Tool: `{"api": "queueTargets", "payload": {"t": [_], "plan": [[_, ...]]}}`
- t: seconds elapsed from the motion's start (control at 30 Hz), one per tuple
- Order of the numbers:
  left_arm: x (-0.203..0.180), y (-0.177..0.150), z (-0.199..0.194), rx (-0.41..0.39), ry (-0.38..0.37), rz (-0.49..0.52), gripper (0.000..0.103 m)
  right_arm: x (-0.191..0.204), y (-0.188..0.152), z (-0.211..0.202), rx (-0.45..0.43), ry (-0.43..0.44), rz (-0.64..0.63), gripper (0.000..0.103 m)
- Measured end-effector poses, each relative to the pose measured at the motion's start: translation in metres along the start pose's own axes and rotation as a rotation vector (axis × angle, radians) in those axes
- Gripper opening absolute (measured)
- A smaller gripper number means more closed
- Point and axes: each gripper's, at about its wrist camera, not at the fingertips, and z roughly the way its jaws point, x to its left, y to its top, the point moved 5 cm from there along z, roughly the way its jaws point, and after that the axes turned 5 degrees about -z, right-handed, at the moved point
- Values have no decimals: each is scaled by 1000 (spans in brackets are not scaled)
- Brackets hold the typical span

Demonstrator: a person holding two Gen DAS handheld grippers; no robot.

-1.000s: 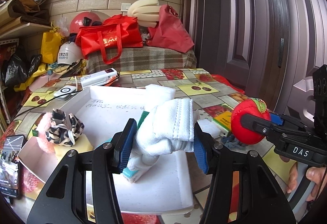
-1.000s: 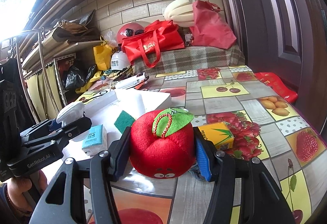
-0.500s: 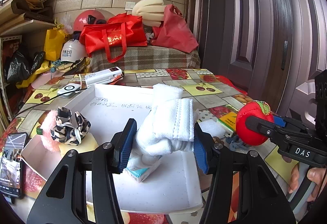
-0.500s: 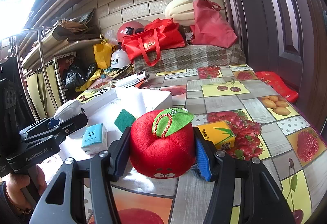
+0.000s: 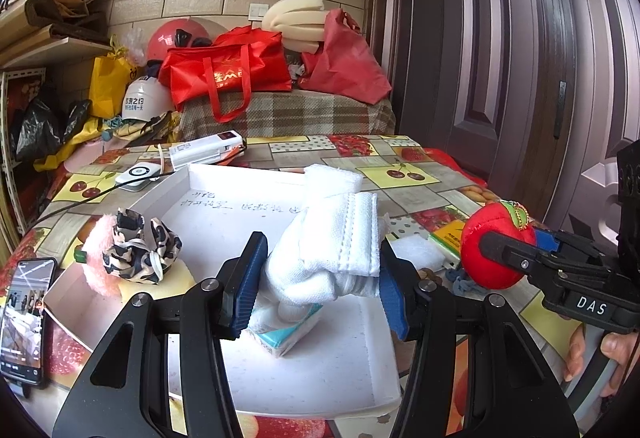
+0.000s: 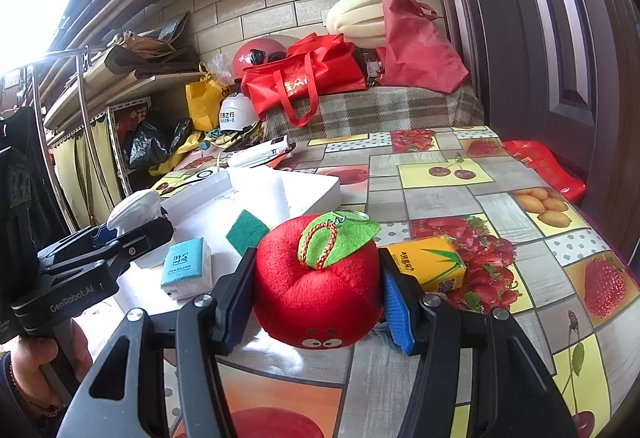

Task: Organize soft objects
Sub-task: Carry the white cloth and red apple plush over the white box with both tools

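Observation:
My left gripper is shut on a rolled white towel and holds it above the white tray, over a teal tissue pack. The towel also shows in the right wrist view. My right gripper is shut on a red plush apple with a green leaf, to the right of the tray. The apple shows in the left wrist view too. A leopard scrunchie with a pink puff lies at the tray's left. A green sponge lies in the tray.
A yellow juice box sits on the fruit-patterned tablecloth behind the apple. A phone lies at the table's left edge. A white device and a cabled puck lie behind the tray. Red bags are stacked beyond.
The left gripper has lifted the towel a little and drawn back, so more of the tissue pack shows below it. The right gripper with the apple has hardly moved.

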Motion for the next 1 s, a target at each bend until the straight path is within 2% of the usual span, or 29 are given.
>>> {"api": "queueTargets", "payload": {"t": [0.43,0.63,0.8,1.0], "plan": [[20,3,-2,-13,45,-14,53,18,4,8,-15,5,-39,57],[52,7,-6,-32,108,-38,53,26,10,14,-36,10,-42,57],[85,9,-7,-21,145,-94,53,43,15,24,-55,73,-34,57],[101,7,-1,15,146,-149,53,85,18,40,-41,145,-126,57]]}}
